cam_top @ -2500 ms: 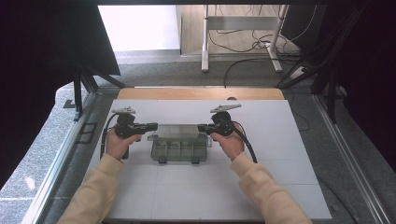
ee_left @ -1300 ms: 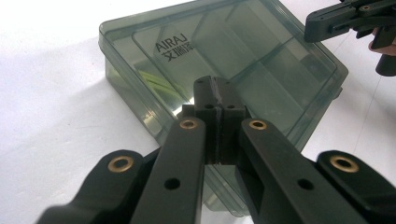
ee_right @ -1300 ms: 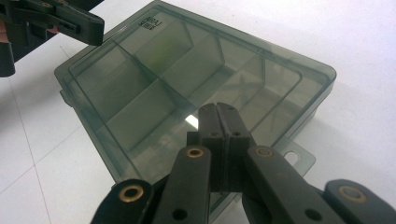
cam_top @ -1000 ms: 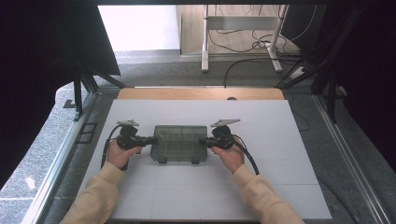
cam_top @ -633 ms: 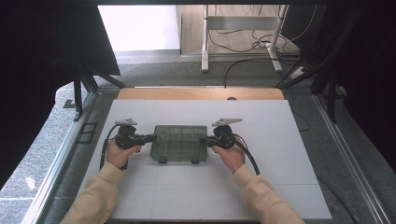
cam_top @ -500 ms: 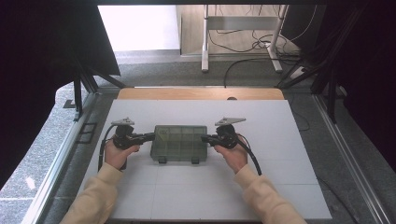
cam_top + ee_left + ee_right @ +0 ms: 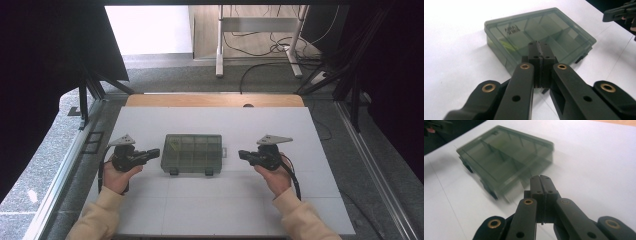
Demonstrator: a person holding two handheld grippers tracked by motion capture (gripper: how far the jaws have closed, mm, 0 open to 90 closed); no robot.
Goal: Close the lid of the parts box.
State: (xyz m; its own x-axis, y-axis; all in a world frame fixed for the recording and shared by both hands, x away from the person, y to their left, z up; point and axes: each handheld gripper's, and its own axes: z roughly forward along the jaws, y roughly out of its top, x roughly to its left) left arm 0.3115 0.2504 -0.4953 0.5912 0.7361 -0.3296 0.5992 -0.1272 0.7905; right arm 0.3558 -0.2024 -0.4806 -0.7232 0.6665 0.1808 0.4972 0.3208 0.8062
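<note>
Dark see-through compartment box (image 7: pixel 192 153) flat on the white table (image 7: pixel 250 210), lid closed, in the middle between two grippers. Two little latches on its near edge.

Left gripper (image 7: pixel 154 152) just beside the box's left end, pointing right at it. Jaws pressed tight together, nothing between them. Left hand (image 7: pixel 119 176) wrapped around the handle from the near side, sleeve (image 7: pixel 97 220) coming up from the near edge.

Right gripper (image 7: pixel 242 154) near the box's right end, a little gap between them, pointing left. Jaws tight together too, holding nothing. Right hand (image 7: pixel 274 175) under the handle, forearm slanting in from the near right.
</note>
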